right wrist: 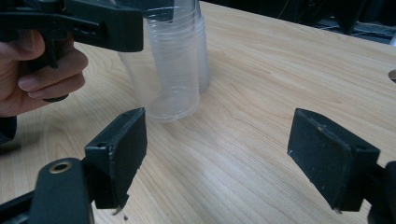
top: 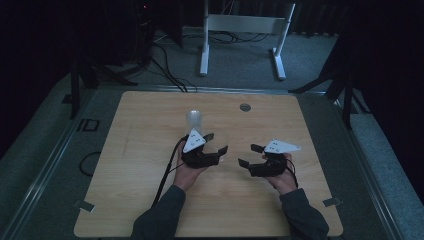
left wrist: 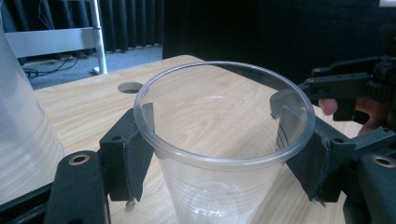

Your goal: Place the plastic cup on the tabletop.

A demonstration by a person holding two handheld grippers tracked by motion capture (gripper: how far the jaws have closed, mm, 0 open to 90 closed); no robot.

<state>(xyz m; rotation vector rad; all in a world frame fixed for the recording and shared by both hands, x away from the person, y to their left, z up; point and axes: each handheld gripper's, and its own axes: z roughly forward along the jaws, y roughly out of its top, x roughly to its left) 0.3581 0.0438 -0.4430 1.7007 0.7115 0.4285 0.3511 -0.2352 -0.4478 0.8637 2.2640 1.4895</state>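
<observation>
left gripper [left wrist: 219, 154] — fingers clasp clear cup [left wrist: 219, 140] | right gripper [right wrist: 217, 158] — agape

Dim room here, with most of the light falling on the pale wood-grain surface [top: 150, 200], which has rounded corners and a round grommet hole [top: 245, 107] near its far edge. Around it runs grey carpeted floor [top: 240, 60], bounded by a thin metal rail [top: 45, 165] on the left. Beyond the far edge stands a white frame [top: 245, 35] on two feet, a crossbar between its uprights. Black cables [top: 165, 65] snake across the carpet toward dark equipment at the upper left. Dark stand legs [top: 345, 90] splay at the right. The back of the room is black, with dark curtains [left wrist: 130, 23] hanging there.
</observation>
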